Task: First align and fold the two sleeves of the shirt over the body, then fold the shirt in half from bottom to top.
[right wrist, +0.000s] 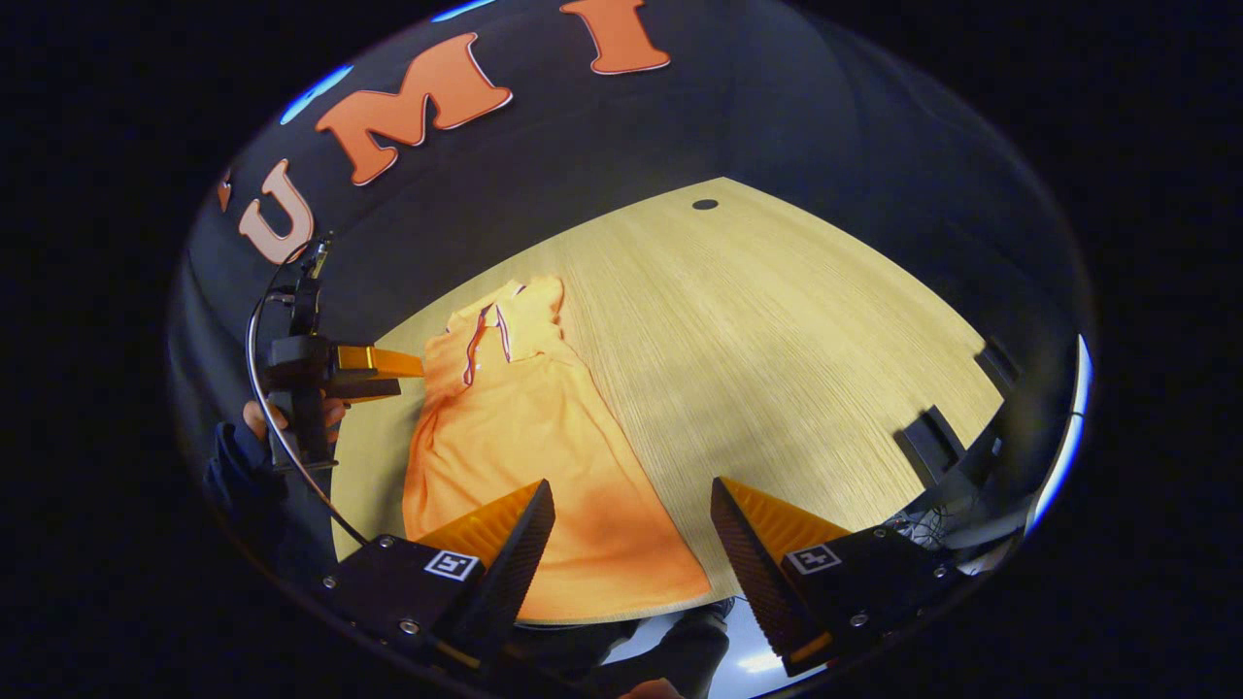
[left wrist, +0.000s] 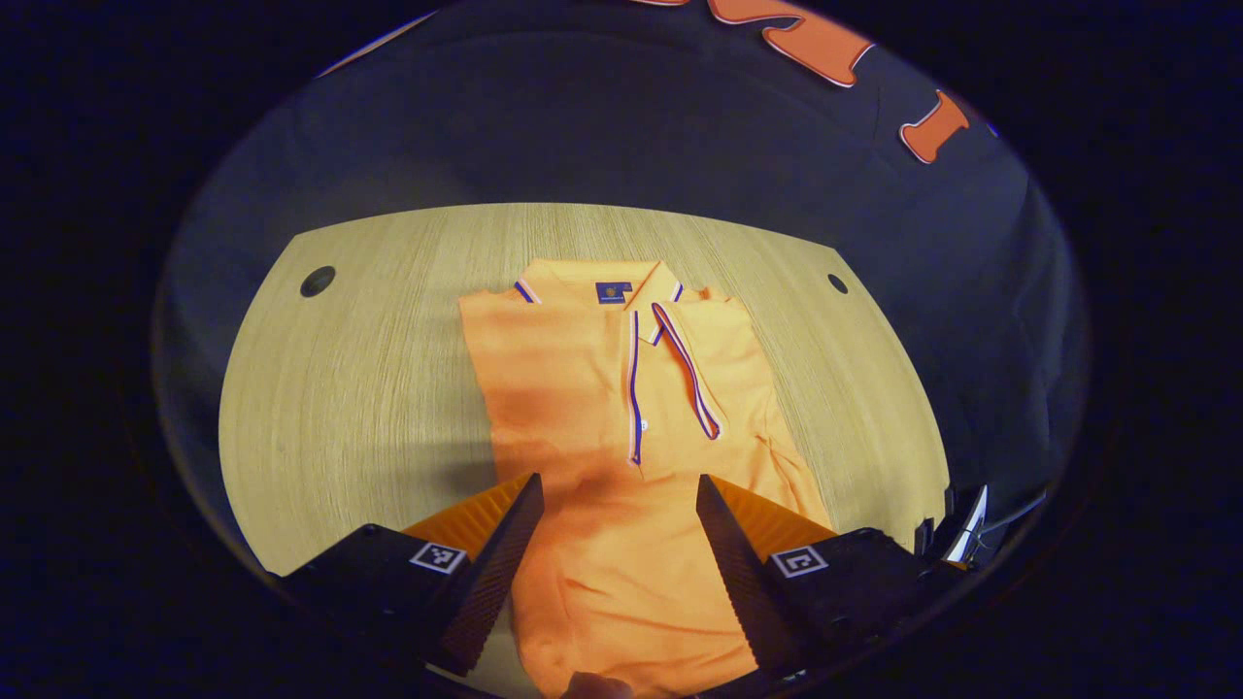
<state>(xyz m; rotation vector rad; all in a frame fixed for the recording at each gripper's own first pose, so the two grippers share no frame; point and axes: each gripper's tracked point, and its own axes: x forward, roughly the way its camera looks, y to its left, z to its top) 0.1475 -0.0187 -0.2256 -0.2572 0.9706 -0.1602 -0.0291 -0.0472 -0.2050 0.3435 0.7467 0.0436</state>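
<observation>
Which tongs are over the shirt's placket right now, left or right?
The left tongs: open, framing the orange shirt just below its striped placket. The right tongs, also open, sit over the shirt's hem corner at the table edge instead.

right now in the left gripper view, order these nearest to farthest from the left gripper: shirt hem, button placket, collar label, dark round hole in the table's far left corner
1. Orange polo shirt's hem, low between the left gripper's open fingers.
2. Striped button placket, mid-shirt ahead.
3. Blue collar label, top of shirt.
4. Dark round hole in the wooden table, far left; close to the label in depth, but further aside.
</observation>
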